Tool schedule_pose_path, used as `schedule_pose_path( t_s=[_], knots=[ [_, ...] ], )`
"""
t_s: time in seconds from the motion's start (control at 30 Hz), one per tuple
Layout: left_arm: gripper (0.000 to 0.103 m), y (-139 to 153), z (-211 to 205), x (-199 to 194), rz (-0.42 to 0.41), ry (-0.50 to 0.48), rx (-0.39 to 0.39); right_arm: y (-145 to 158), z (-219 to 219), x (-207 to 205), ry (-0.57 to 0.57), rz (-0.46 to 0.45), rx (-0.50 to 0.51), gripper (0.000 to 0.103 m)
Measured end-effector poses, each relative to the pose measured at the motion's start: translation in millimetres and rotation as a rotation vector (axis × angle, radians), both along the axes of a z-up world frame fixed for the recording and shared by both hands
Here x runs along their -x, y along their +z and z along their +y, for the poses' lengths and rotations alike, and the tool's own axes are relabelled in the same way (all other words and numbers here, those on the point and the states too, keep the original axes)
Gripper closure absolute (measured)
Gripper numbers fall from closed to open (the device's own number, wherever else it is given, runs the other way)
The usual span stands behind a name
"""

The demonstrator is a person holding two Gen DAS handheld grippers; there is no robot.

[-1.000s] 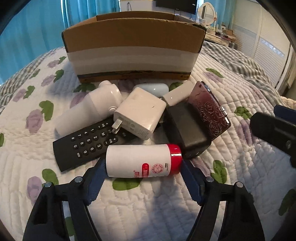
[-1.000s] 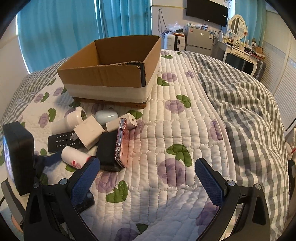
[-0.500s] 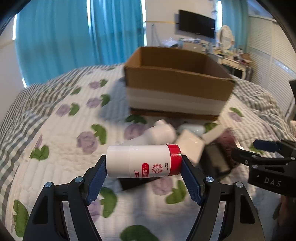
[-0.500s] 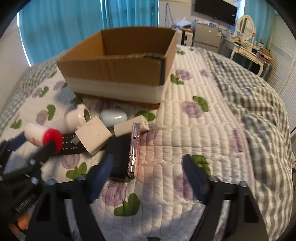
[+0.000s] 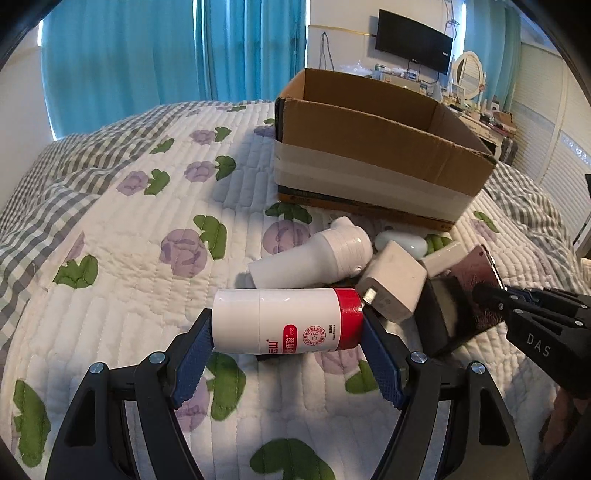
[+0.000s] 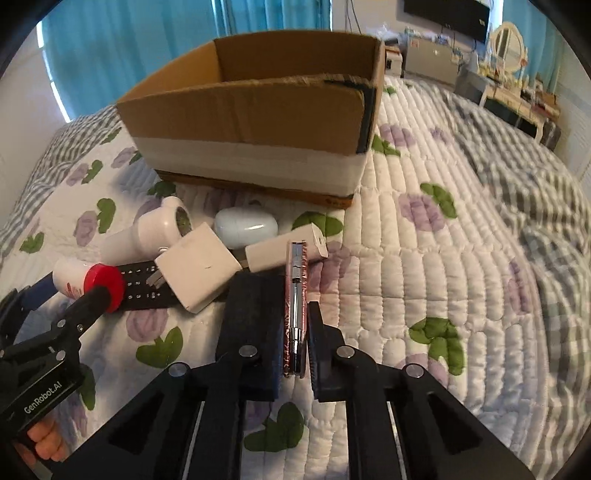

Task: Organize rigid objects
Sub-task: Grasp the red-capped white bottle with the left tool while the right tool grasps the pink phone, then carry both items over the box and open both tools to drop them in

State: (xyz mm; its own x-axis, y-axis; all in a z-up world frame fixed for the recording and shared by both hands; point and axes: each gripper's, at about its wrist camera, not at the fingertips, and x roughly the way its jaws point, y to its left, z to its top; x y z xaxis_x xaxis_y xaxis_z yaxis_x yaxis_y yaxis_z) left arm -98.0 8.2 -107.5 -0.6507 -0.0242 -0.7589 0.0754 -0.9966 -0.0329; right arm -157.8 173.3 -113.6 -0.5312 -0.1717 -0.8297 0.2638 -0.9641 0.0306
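My left gripper (image 5: 288, 332) is shut on a white bottle with a red cap (image 5: 286, 319), held sideways above the bed; it also shows in the right wrist view (image 6: 88, 282). My right gripper (image 6: 295, 328) is shut on a thin dark-red patterned case (image 6: 295, 295) that stands on edge against a black block (image 6: 253, 306). The open cardboard box (image 6: 255, 122) stands behind the pile. The pile holds a white charger (image 6: 197, 271), a black remote (image 6: 142, 286), a white tube-shaped device (image 6: 147, 230), a pale blue case (image 6: 245, 225) and a white power bank (image 6: 284, 249).
The quilted floral bedspread (image 6: 424, 280) lies under everything, with a grey checked blanket (image 6: 535, 177) to the right. Blue curtains (image 5: 147, 55) hang behind. A TV (image 5: 413, 35) and a dresser (image 5: 484, 122) stand at the far wall.
My left gripper has lifted the bottle off the bed and swung left. My right gripper has moved down and in, and closed from wide open onto the dark-red case.
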Motion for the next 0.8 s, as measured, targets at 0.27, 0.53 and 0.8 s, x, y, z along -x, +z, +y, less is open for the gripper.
schedule_pose_path(
  t_s=[0.27, 0.53, 0.8],
  knots=[
    [0.025, 52.3, 6.2, -18.4, 0.048, -0.061, -0.013, 52.2, -0.2, -33.6, 0.028, 0.117, -0.012, 0.094],
    [0.025, 145.5, -3.1, 12.4, 0.202, -0.095, 0.042, 158.9, -5.6, -35.2, 0.039, 0.276, 0.01, 0.094],
    [0.025, 179.5, -11.6, 86.1, 0.251, -0.077, 0.076, 221.4, -23.6, 38.8, 0.03, 0.341, -0.01, 0.094]
  ],
)
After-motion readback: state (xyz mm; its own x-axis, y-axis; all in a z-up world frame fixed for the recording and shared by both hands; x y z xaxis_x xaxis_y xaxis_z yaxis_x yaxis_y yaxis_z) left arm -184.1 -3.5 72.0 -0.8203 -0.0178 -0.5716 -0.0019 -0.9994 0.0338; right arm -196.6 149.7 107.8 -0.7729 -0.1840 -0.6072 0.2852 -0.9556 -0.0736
